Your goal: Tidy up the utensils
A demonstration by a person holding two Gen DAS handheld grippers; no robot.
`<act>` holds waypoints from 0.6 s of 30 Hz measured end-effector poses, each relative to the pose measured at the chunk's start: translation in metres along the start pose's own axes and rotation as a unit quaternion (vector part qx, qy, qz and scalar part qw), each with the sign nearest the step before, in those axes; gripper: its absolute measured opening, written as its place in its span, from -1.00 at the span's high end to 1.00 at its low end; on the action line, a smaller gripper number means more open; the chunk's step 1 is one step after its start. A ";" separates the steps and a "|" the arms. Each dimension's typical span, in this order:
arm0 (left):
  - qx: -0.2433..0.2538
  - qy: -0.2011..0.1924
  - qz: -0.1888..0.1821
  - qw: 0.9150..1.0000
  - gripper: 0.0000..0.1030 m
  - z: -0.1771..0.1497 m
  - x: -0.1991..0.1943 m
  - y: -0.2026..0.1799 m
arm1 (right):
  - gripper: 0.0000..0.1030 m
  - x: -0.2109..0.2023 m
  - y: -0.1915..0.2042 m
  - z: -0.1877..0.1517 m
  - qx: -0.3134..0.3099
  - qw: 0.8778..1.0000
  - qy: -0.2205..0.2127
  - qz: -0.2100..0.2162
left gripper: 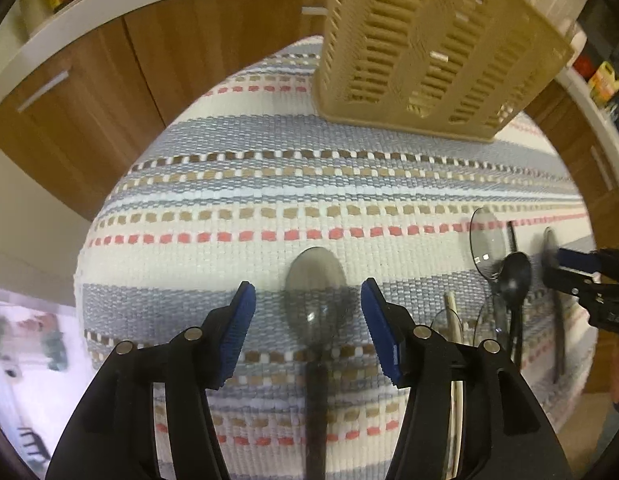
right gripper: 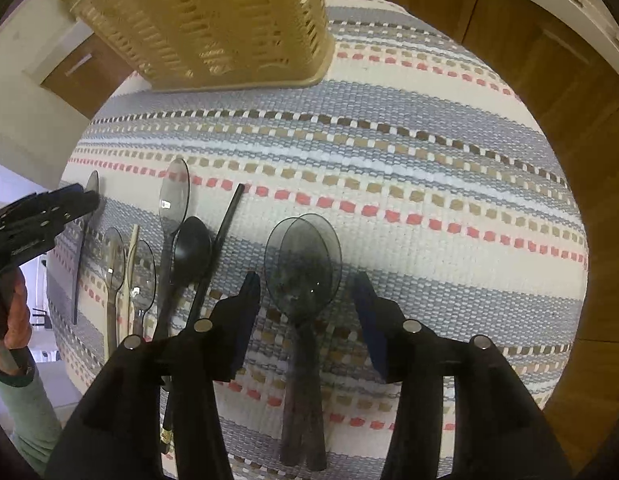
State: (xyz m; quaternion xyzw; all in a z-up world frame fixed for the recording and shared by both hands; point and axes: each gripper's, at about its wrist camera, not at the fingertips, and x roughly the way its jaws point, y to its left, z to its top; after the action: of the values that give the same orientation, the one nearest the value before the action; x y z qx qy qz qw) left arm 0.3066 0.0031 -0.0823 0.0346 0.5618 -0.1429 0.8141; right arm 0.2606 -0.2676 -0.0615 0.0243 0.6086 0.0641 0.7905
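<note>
The left gripper fills the foreground of the left wrist view, its blue pads standing apart on either side of a smoky translucent spoon that lies on the striped woven mat. The pads do not touch the spoon, so nothing is gripped.

In the right wrist view the right gripper is likewise parted, straddling two stacked smoky spoons that lie flat on the mat; the pads are clear of them.

The utensils are plastic: clear grey spoons, an opaque black spoon, a black chopstick and a cream-coloured stick. They lie roughly parallel in a loose row, handles toward the cameras.

A beige slotted plastic caddy stands upright at the far edge of the mat.

Some white lettering marks the right gripper's body in the left view, too blurred to read.

Only the right wrist view shows the stacked pair and the full row, plus the person's hand and green sleeve behind the left gripper. Only the left view shows its single spoon whole.
</note>
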 end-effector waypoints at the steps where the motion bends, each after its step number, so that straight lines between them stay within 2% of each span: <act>1: 0.004 -0.002 0.009 1.000 -0.04 0.001 0.002 -0.005 | 0.09 0.002 0.003 0.000 -0.003 1.000 0.001 -0.003; 5: 0.016 -0.004 0.032 0.999 0.04 0.004 0.004 -0.018 | 0.09 0.005 0.013 0.002 -0.008 1.000 0.005 -0.014; 7: 0.025 -0.011 0.046 0.999 0.39 0.004 0.004 -0.024 | 0.14 0.007 0.017 0.001 -0.013 1.000 0.003 -0.023; 8: 0.025 -0.012 0.045 0.999 0.42 0.005 0.003 -0.026 | 0.42 0.007 0.019 -0.001 -0.017 0.999 0.001 -0.029; 13: 0.018 -0.048 0.032 0.998 0.42 0.000 -0.013 -0.027 | 0.43 -0.003 0.022 -0.010 -0.014 1.000 -0.021 -0.017; 18: 0.009 -0.079 0.001 0.997 0.43 -0.004 -0.039 -0.022 | 0.43 -0.019 0.012 -0.021 0.003 0.999 -0.038 0.031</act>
State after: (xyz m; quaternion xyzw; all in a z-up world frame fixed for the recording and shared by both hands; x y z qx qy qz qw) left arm 0.2839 -0.0092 -0.0457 0.0315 0.4942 -0.1492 0.8559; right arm 0.2351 -0.2585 -0.0475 0.0480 0.5775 0.0855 0.8105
